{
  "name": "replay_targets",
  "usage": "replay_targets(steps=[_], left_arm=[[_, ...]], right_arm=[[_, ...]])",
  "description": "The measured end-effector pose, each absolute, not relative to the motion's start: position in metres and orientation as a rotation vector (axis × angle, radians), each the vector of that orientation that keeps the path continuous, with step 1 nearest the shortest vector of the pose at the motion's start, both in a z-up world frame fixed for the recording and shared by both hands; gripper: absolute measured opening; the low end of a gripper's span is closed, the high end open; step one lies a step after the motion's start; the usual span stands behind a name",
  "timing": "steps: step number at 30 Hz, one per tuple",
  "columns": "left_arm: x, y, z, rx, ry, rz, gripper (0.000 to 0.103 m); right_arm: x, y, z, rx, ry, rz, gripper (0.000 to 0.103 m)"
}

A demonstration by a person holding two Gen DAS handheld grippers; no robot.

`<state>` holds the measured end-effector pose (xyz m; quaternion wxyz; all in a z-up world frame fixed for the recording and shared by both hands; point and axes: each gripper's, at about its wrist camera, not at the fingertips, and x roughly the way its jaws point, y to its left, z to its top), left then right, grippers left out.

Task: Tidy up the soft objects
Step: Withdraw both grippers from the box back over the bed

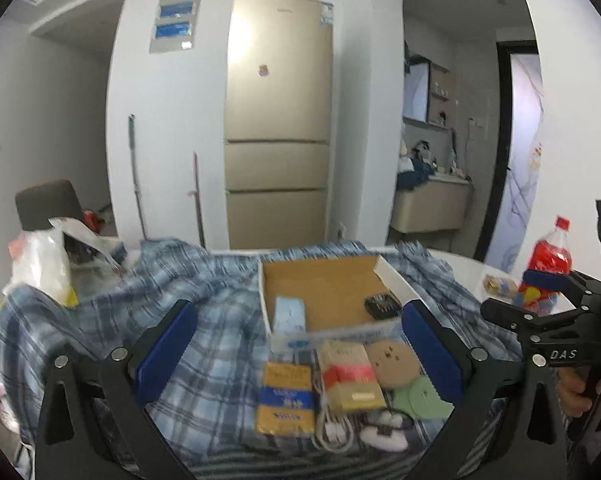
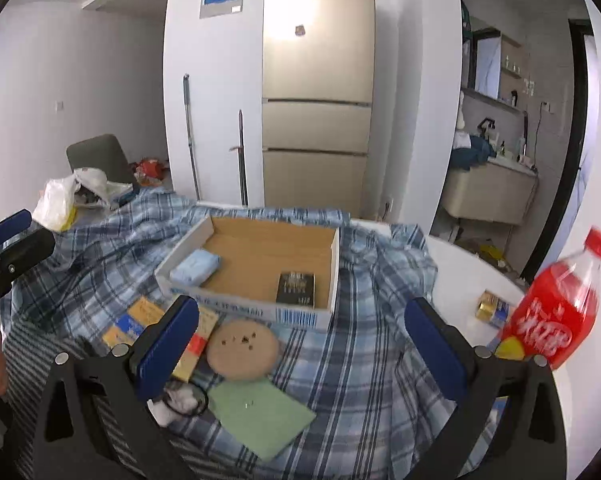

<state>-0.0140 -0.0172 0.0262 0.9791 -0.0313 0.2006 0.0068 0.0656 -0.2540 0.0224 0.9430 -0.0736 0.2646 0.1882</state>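
Room: behind your table stood a beige fridge (image 2: pixel 316 80), with a mop handle (image 2: pixel 190 132) leaning on the white wall at its 9 o'clock.
Surface: a blue plaid cloth (image 2: pixel 360 340) covered the table; bare white tabletop (image 2: pixel 456 280) showed at 3 o'clock.
Your left gripper (image 1: pixel 296 354): jaws spread wide, nothing between the pads.
Your right gripper (image 2: pixel 300 350): jaws equally wide, nothing gripped.
Soft objects: a blue pack (image 2: pixel 194 267) lay inside the cardboard box (image 2: pixel 334 268); a tan round plush (image 2: pixel 242 348) and a green cloth (image 2: pixel 260 412) lay just in front of it.
Obstacles: a red bottle (image 2: pixel 556 312) stood at 3 o'clock, plastic bags (image 2: pixel 60 200) at 10 o'clock.
Writing: "DAS" was readable on your right gripper's body; the bottle's label was too blurred to read.
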Motion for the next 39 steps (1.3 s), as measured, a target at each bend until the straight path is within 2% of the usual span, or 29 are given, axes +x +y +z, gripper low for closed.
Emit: replay_targets(steps=[13, 25, 26, 28, 31, 39], left_arm=[[0.003, -0.032, -0.028, -0.051, 0.529, -0.026, 0.103], [0.006, -0.029, -0.03, -0.077, 0.578, -0.092, 0.103], [0.006, -0.028, -0.03, -0.084, 0.592, -0.108, 0.103], [0.005, -0.031, -0.031, -0.078, 0.606, -0.121, 0.103], [0.004, -0.037, -0.033, -0.058, 0.623, -0.146, 0.103], [0.007, -0.038, -0.039, -0.085, 0.657, -0.189, 0.103]], right_arm=[[0.075, -0.262, -0.029, -0.142, 0.688, 0.371, 0.103], [0.085, -0.255, -0.035, -0.192, 0.74, 0.427, 0.103], [0.086, -0.253, -0.035, -0.212, 0.732, 0.426, 0.102], [0.088, -0.25, -0.037, -0.243, 0.748, 0.451, 0.092], [0.095, -0.244, -0.046, -0.278, 0.842, 0.559, 0.084], [0.11, -0.238, -0.077, -0.295, 1.006, 0.658, 0.079]])
